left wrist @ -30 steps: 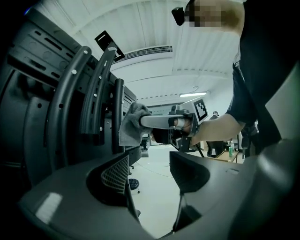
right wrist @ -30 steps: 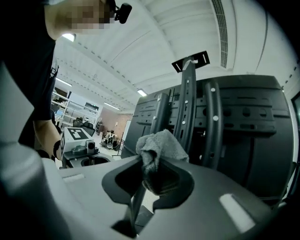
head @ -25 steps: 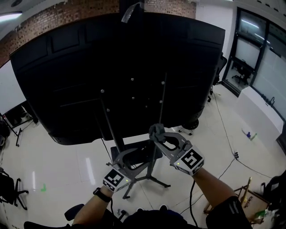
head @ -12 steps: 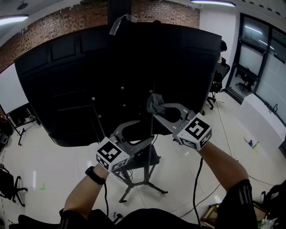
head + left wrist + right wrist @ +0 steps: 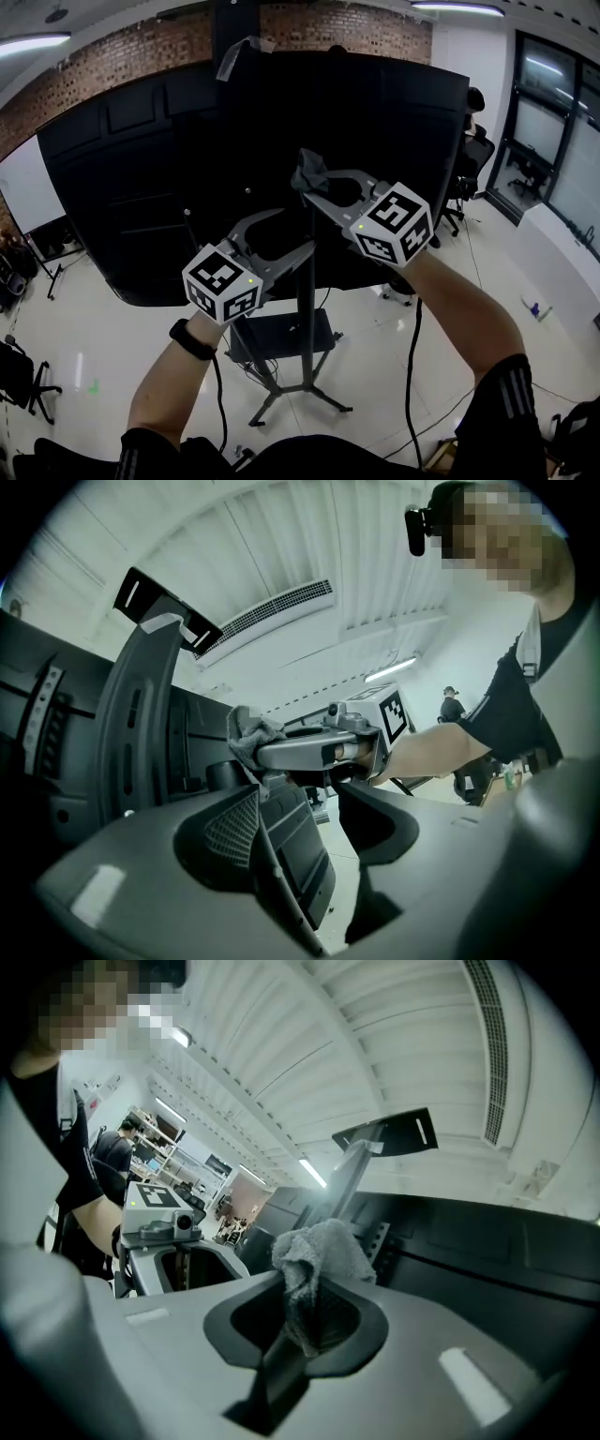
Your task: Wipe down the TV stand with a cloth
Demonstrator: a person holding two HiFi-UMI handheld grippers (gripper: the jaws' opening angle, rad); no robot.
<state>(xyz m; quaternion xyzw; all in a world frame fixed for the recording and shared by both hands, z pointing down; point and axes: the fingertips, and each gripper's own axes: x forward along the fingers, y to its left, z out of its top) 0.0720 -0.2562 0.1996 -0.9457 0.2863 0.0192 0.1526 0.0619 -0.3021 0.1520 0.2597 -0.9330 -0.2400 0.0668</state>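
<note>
Up by the dark TV back [image 5: 141, 187], right claw [image 5: 310, 186] pinches half-buried cloth [image 5: 323, 1249]; left claw [image 5: 314, 808] apparently parted, empty.

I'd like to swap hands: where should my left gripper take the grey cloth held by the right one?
Probably grip the crumpled grey cloth by its bunched top, free past the shut jaws of the right gripper; the rest is pinched between them. Bring the open left gripper in from beyond the tips.

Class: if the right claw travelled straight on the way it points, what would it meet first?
Probably the stand's upright post, just beyond the cloth clamped in the right claw. The black TV back sits close beside it, so depth is uncertain.
</note>
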